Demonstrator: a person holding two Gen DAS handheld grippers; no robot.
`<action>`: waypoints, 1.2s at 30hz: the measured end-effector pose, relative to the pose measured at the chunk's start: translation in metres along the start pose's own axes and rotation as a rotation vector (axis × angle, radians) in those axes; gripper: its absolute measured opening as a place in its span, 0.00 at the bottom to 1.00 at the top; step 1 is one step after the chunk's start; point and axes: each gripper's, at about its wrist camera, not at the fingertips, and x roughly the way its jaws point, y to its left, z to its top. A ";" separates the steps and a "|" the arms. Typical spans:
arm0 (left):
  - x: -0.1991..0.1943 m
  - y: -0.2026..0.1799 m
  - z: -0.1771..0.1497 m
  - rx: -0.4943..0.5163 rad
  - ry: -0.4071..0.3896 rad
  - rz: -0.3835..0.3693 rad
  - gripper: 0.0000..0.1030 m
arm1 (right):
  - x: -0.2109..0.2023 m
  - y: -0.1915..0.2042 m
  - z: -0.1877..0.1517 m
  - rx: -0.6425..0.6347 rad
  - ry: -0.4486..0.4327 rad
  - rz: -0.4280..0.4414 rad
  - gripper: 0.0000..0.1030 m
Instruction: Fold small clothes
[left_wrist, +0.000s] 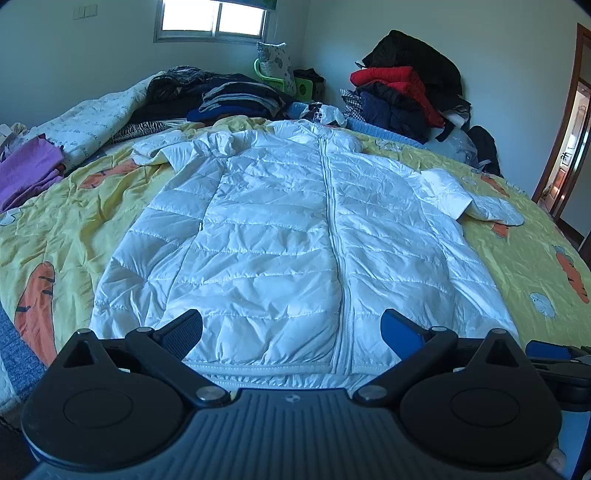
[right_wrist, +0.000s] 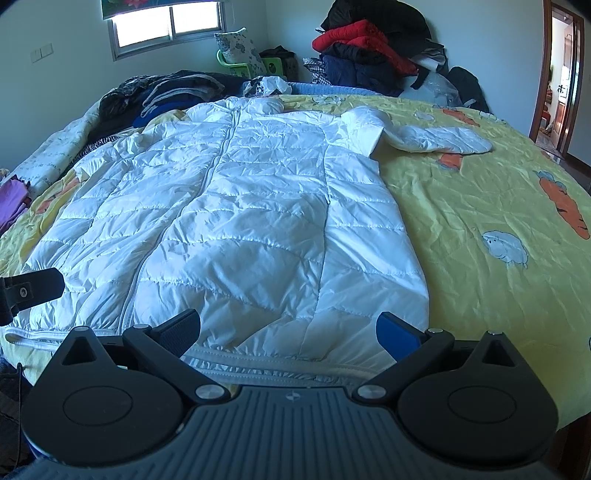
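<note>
Left wrist view: left tongs (left_wrist: 291, 330) apart, empty, white puffer jacket (left_wrist: 280, 236) flat on bed directly ahead, hem nearest. Likely light, soft, slippery; pinch hem corners or sleeve cuff. Right wrist view: right tongs (right_wrist: 288, 330) apart, jacket hem just ahead. No readable writing.

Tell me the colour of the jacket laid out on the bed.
White jacket, clearest in the left wrist view.
</note>
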 end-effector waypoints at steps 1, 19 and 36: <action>0.000 0.000 0.000 0.000 0.001 0.000 1.00 | 0.000 0.000 -0.001 0.000 0.001 0.001 1.00; 0.001 0.003 0.000 -0.003 0.011 0.003 1.00 | 0.001 0.001 -0.001 0.002 0.005 0.003 1.00; 0.007 0.003 -0.001 -0.010 0.038 0.000 1.00 | 0.004 -0.001 -0.001 0.012 0.026 0.016 1.00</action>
